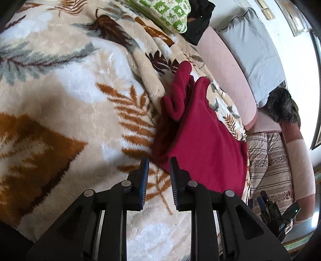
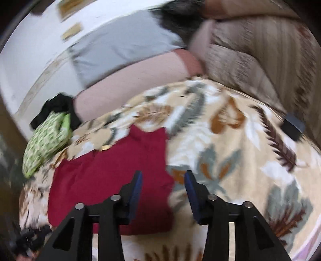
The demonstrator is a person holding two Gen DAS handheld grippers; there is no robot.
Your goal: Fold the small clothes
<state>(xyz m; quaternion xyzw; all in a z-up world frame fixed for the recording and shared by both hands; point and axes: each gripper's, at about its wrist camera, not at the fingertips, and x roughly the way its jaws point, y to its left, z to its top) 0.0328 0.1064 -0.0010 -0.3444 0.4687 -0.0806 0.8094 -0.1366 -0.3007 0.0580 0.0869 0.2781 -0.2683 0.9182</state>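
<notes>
Lying on the leaf-print blanket (image 1: 60, 96), our red garment (image 1: 202, 144) runs lengthwise away from the left gripper (image 1: 158, 180), nearest its right finger; both it and the right gripper (image 2: 163, 192) are spread, holding nothing.

Leaf-print blanket (image 1: 70, 96) — grey pillow (image 1: 252, 52), green bundle (image 1: 170, 12).

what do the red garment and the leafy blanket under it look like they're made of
The red garment looks like soft fleece or brushed knit: matte, with thick rounded folds and no visible weave. The leaf-print blanket looks like plush synthetic pile: fuzzy fibres, a slight sheen, and brush marks in the nap. Neither fibre can be confirmed from the look alone.
</notes>
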